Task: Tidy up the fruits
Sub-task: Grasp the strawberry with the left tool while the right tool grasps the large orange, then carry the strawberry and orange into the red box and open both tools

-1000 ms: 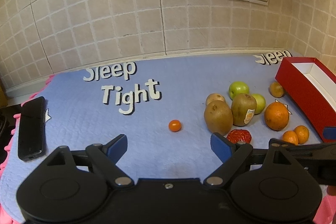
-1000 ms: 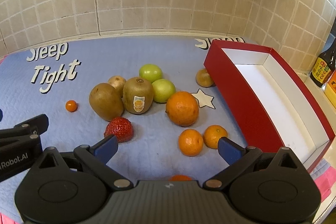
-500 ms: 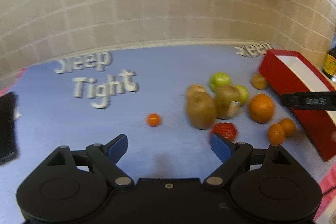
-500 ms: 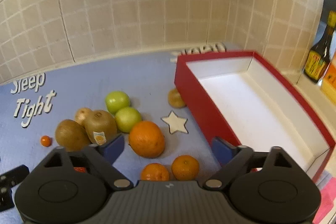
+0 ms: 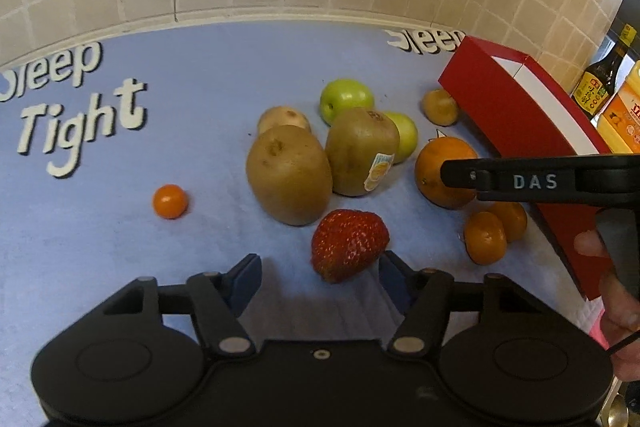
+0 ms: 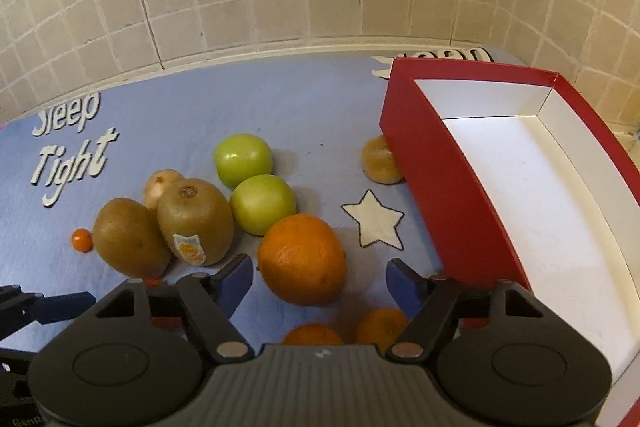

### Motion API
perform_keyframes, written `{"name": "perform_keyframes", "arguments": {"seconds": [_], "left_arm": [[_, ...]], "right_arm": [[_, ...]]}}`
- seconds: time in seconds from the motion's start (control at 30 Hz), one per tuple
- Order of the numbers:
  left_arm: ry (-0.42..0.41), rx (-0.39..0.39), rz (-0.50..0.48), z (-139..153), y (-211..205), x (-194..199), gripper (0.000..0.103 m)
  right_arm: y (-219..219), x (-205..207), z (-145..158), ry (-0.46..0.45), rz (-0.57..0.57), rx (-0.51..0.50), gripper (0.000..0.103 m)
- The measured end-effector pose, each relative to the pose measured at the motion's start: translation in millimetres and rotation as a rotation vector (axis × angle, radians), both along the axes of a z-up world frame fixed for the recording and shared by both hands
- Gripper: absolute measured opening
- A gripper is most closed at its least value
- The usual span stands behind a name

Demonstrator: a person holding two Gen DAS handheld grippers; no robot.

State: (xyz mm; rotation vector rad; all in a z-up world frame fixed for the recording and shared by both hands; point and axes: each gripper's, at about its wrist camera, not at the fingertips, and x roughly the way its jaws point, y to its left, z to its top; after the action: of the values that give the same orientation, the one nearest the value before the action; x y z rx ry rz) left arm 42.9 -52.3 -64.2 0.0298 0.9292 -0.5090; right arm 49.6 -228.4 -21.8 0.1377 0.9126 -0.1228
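Fruit lies on a blue mat: two kiwis, two green apples, a strawberry, a big orange, two mandarins and a tiny orange fruit. My left gripper is open, low over the mat, with the strawberry between its fingertips, near the right one. My right gripper is open just above the big orange. The red box with a white inside stands empty at the right.
A small brown fruit rests against the box's near wall. Sauce bottles stand behind the box. The tiled wall runs along the back of the mat. The right gripper's arm crosses the left wrist view.
Both grippers have moved forward and down. The left one closed in on the strawberry. The right one swung over the box side, then came back over the big orange.
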Motion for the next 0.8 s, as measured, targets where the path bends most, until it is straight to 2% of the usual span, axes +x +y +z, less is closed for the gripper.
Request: {"name": "perform_keyframes", "arguments": {"seconds": [0.13,0.37,0.57,0.63,0.73,0.8], "left_arm": [[0.013,0.001,-0.020,-4,-7,7,0.072],[0.016,-0.012,-0.052,-5,-17,6,0.050],[-0.015,-0.002,-0.056,-3,-17,2,0.047],[-0.035,-0.013,-0.072,3,-16,-2,0.047],[-0.070,-0.063,-0.113,29,-11,-6,0.047],[-0.107,-0.100,-0.146,54,-10,-5,0.047]], "right_arm": [[-3,9,-8,0.019,0.002,0.036,0.066],[-4,15,-10,0.023,0.006,0.078,0.057],[-8,12,-7,0.022,-0.013,0.106,0.055],[-10,8,-2,0.022,-0.024,0.127,0.054],[-14,-3,20,-0.007,-0.042,0.159,0.053],[-17,-12,44,-0.053,-0.062,0.157,0.046]]}}
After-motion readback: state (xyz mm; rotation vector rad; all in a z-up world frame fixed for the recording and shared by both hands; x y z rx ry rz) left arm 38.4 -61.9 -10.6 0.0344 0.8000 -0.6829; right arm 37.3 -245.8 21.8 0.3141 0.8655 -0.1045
